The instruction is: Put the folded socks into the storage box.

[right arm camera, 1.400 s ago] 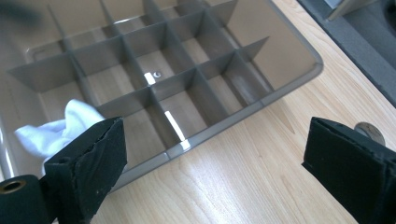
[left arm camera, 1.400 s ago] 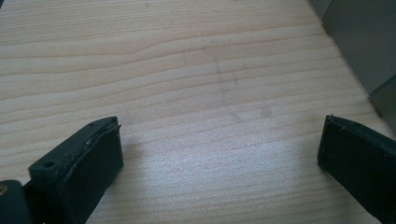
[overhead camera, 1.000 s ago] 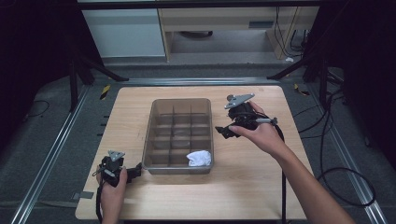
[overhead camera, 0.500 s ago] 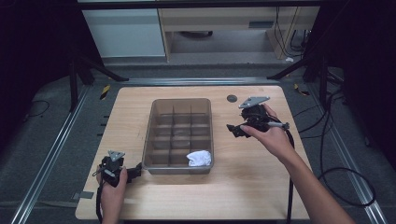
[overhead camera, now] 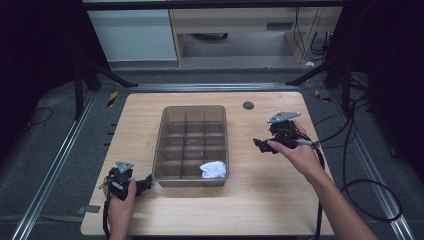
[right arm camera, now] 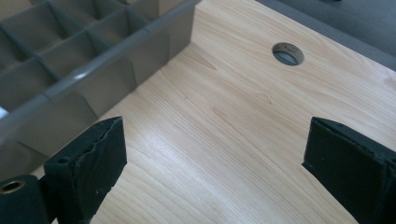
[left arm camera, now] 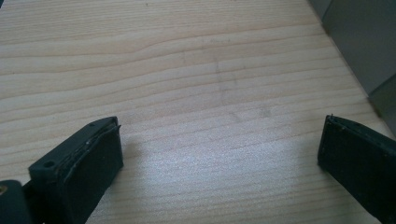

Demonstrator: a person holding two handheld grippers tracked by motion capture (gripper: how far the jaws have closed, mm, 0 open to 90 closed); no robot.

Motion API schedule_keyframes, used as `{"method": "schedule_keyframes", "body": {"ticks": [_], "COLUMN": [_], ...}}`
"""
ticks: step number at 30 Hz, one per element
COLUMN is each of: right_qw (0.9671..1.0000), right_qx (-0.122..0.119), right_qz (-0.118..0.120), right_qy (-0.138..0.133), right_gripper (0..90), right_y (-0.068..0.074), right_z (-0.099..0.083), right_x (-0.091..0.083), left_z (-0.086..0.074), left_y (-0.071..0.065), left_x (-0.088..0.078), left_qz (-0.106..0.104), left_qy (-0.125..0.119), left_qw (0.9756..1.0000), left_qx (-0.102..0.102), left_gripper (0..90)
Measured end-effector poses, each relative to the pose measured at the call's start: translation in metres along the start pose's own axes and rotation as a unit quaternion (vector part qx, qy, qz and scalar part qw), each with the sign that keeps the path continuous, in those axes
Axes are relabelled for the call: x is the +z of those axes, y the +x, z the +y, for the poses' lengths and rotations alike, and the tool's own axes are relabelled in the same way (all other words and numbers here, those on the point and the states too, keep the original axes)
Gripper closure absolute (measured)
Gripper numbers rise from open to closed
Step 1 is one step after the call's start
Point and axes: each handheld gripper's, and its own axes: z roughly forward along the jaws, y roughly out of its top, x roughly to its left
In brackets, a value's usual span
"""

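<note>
Two grippers show from above: the right gripper [overhead camera: 261, 144] has moved away from the grey tray [overhead camera: 165, 131]; the left gripper [overhead camera: 145, 182] stayed near its corner. White crumpled paper [overhead camera: 213, 169] lies in the tray's near right box.

Both gripper views show black jaws wide apart, empty, over smooth wooden table [left arm camera: 187, 84].

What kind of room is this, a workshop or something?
Probably a lab set up for recording demonstrations. A wooden table stands amid dark surroundings, metal rails and loose cables lie on the floor, and a person works a hand-held gripper beside a grey divided tray.
</note>
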Motion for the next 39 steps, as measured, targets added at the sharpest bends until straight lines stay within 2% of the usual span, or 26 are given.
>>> {"method": "schedule_keyframes", "body": {"ticks": [12,16,28,32,39], "right_qw": [0.9996,0.9991,0.9971,0.9967,0.9961], "right_qx": [0.022,0.033,0.039,0.051,0.074], "right_qz": [0.004,0.007,0.024,0.021,-0.006], "right_qy": [0.015,0.026,0.06,0.06,0.048], "right_gripper": [6.4,6.4,6.9,7.6,8.7], "right_y": [-0.006,-0.005,0.005,0.004,-0.008], "right_z": [-0.025,-0.037,-0.068,-0.076,-0.088], "right_x": [0.005,0.011,0.031,0.035,0.036], "left_z": [0.0,0.0,0.0,0.0,0.0], "left_y": [0.0,0.0,0.0,0.0,0.0], "left_x": [0.0,0.0,0.0,0.0,0.0], "left_qz": [0.0,0.0,0.0,0.0,0.0], "left_qy": [0.0,0.0,0.001,0.001,0.001], "left_qw": [1.0,1.0,1.0,1.0,1.0], "left_qx": [0.0,0.0,0.001,0.001,0.001], "left_gripper": [0.0,0.0,0.0,0.0,0.0]}}
